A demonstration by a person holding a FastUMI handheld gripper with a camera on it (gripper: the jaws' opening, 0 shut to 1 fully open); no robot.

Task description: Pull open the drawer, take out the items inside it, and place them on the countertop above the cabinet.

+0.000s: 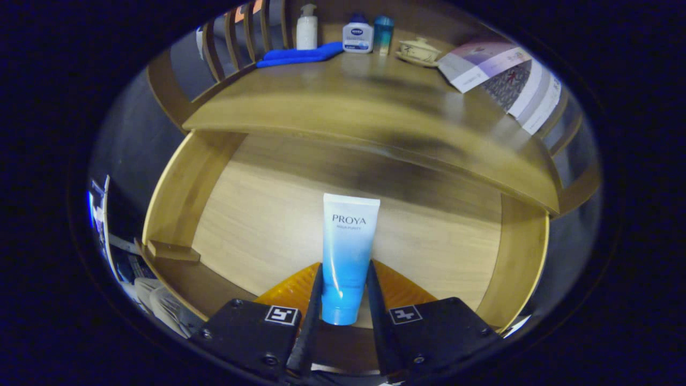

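The tool (pixel 343 292) is seen pointed forward and downward into the open drawer (pixel 177 187), its two fingers (pixel 311 316) stretched ahead from the dark mounting blocks. The fingers are drawn in close together, and a tube (pixel 348 252) is clamped between them, with one finger pressed against each side of its lower part. The tube is held upright in this grip, its cap end lying low between the fingers and its flat end reaching beyond the fingertips.
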